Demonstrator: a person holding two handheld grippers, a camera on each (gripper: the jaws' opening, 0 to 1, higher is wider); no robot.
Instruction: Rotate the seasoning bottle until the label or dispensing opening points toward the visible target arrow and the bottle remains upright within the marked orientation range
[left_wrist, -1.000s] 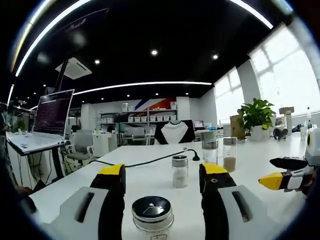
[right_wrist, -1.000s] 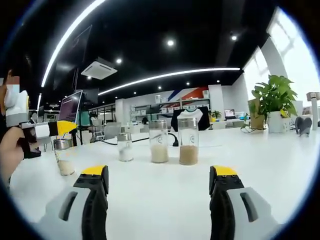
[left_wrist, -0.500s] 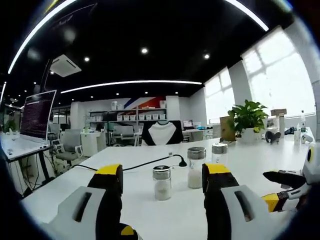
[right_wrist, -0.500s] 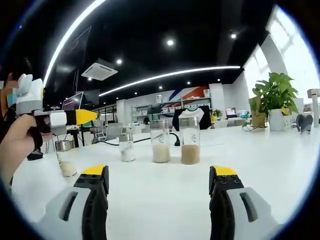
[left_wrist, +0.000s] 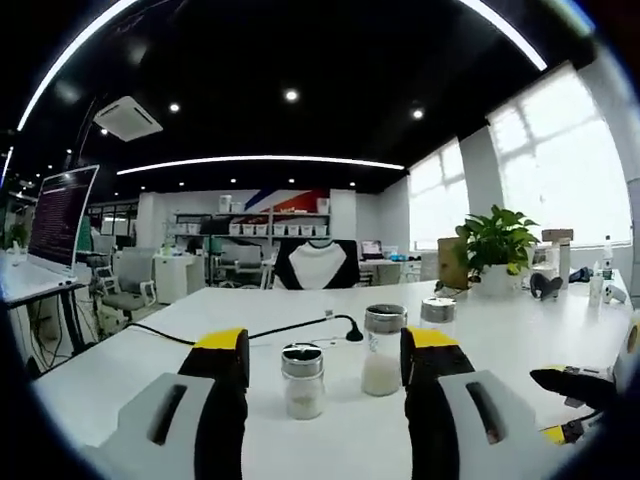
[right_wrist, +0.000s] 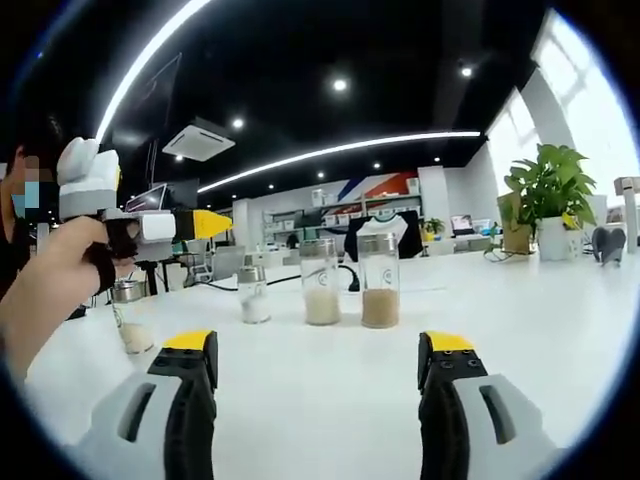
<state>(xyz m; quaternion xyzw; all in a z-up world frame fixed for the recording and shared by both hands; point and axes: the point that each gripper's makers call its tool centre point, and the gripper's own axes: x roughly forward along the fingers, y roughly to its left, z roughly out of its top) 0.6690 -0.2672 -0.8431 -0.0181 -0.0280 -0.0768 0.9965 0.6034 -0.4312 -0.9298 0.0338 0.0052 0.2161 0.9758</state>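
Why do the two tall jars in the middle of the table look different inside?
In the right gripper view, the left tall jar holds pale, whitish powder, while the right tall jar holds tan-brown powder. The left tall jar shows a round logo on its glass; no such mark can be made out on the right one. Both are clear glass with silvery lids, upright, side by side on the white table.

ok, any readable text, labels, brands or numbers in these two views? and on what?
Nothing can be read.
Two tall jars: each carries a small round mark, too small to make out.
Laptop screen: rows of text, too blurred to read.
Shelf boxes on the far wall: any labels are too small.
Small shaker: no label on the side that faces us.
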